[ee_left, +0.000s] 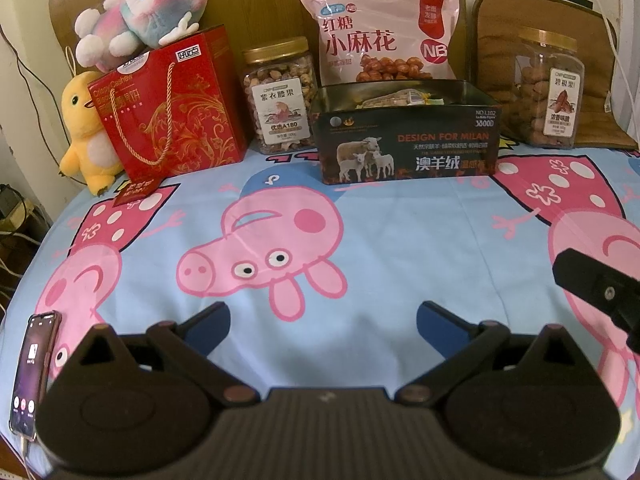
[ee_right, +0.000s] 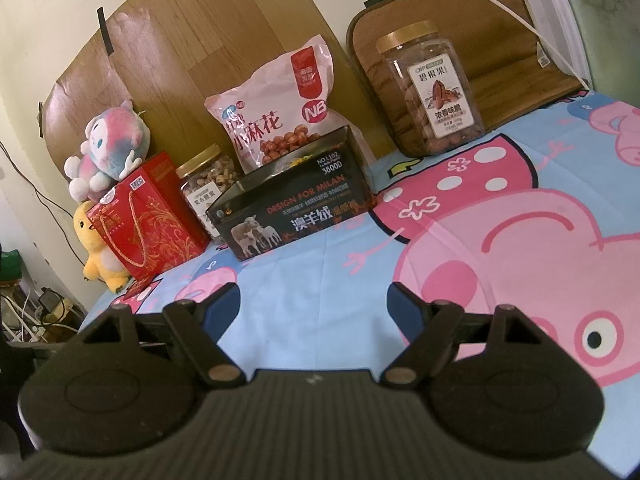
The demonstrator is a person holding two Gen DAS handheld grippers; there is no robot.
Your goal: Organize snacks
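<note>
Snacks lined up, my grippers idle

My left gripper [ee_left: 323, 318] and right gripper [ee_right: 314, 300] hang spread and empty; the black tin [ee_left: 404, 140] holds packets, both jars and the bag untouched outside.

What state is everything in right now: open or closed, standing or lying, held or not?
Left gripper: open, holding nothing.
Right gripper: open, holding nothing.
Black tin box: lid off, packets inside.
Cashew jar: upright, gold lid on.
Pecan jar: upright, gold lid on.
Pink snack bag: standing behind the tin, looks sealed.
Red gift bag: upright, plush toy on top.
Phone: screen lit.
</note>
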